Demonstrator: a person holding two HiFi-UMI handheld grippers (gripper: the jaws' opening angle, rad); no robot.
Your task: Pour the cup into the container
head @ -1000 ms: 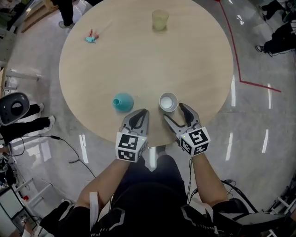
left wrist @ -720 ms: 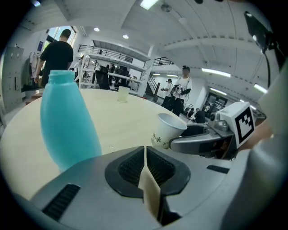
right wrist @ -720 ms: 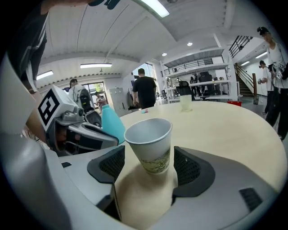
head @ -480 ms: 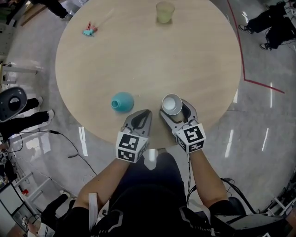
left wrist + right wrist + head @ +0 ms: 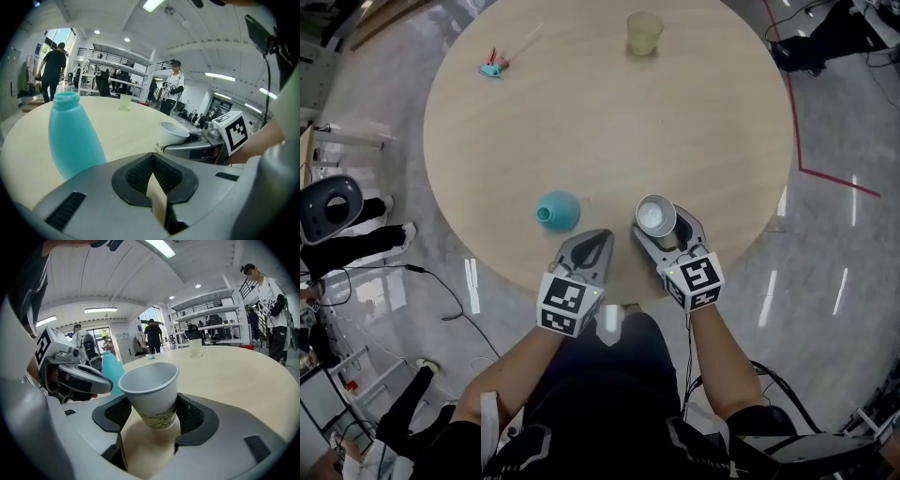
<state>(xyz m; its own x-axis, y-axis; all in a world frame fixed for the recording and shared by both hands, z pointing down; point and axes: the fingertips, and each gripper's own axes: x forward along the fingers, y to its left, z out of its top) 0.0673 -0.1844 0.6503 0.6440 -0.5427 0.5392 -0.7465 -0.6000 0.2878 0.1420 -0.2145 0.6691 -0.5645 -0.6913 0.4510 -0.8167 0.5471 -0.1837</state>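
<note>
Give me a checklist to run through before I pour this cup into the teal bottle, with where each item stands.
1. Right gripper shut on the paper cup: ok.
2. Something in the cup to pour: cannot tell.
3. Teal bottle upright on the table, left of the cup: ok.
4. Bottle mouth open: cannot tell.
5. Left gripper steadying the bottle: not ok; it is shut, empty, apart from it.
6. Bare table between cup and bottle: ok.
</note>
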